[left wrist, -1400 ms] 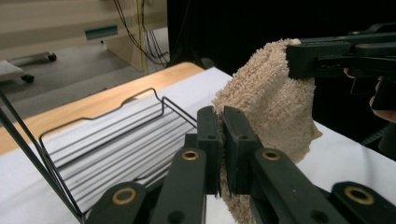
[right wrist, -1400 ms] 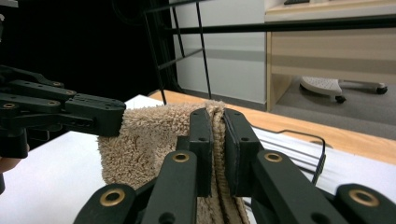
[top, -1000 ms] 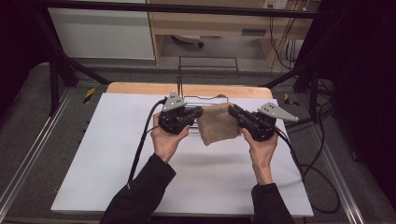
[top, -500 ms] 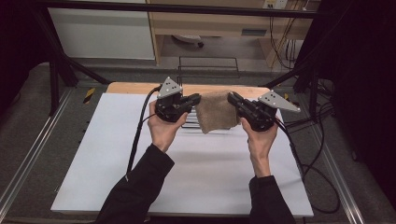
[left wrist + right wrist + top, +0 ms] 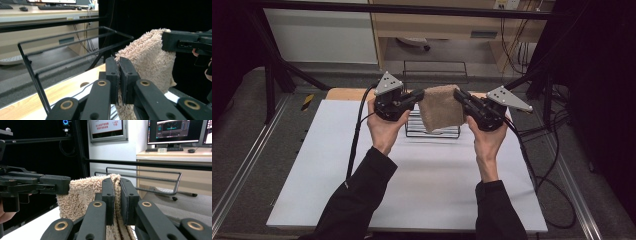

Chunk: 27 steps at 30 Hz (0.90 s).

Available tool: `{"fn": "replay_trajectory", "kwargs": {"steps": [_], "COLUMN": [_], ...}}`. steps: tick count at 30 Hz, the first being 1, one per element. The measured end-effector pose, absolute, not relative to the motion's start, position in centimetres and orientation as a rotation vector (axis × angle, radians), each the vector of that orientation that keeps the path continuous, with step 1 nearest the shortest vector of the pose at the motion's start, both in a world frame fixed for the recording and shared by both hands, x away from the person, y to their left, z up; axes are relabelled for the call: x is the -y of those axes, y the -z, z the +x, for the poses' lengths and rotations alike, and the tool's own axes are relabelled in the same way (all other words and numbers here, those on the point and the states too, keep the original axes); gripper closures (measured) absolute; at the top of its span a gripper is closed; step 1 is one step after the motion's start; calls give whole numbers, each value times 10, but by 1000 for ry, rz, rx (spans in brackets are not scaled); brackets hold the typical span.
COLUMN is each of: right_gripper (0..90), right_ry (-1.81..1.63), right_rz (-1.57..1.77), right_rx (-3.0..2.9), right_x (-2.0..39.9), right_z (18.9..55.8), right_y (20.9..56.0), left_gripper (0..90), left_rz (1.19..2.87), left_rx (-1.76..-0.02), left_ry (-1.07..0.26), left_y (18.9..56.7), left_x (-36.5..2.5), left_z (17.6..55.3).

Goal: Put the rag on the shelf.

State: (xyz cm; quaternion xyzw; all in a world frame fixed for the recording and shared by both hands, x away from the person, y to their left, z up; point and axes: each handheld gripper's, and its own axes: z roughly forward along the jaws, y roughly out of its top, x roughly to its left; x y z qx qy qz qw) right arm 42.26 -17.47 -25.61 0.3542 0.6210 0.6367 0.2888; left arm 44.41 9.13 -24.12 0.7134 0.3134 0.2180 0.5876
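Observation:
A beige terry towel (image 5: 441, 107) hangs in the air between the two grippers, over a black wire rack (image 5: 432, 131) at the far side of the white table (image 5: 412, 185). My left gripper (image 5: 421, 94) is shut on the towel's upper left corner, and my right gripper (image 5: 457, 95) is shut on its upper right corner. In the left gripper view the jaws pinch the towel (image 5: 147, 60) at its edge, with the rack's rails (image 5: 75, 40) beyond. In the right gripper view the towel (image 5: 82, 195) is folded between the jaws, and the other gripper (image 5: 68, 185) holds its far corner.
The rack stands near the table's far edge, where a wooden strip (image 5: 347, 93) shows. Cables (image 5: 537, 165) trail off the right side of the table. A dark metal frame (image 5: 277, 70) surrounds the table. Desks with monitors (image 5: 175, 131) lie beyond.
Both grippers have lifted the towel and carried it farther from the person, toward the wire rack. The rack, hidden behind the towel earlier, now shows below it.

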Motion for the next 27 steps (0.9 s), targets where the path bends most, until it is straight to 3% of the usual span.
{"fn": "replay_trajectory", "kwargs": {"steps": [27], "right_gripper": [831], "right_ry": [-1722], "right_rz": [922], "right_rx": [-1577], "right_x": [163], "right_z": [443], "right_y": [224], "left_gripper": [859], "left_rz": [1580], "left_rx": [-700], "left_ry": [-561], "left_y": [207], "left_x": [-100], "left_z": [461]}}
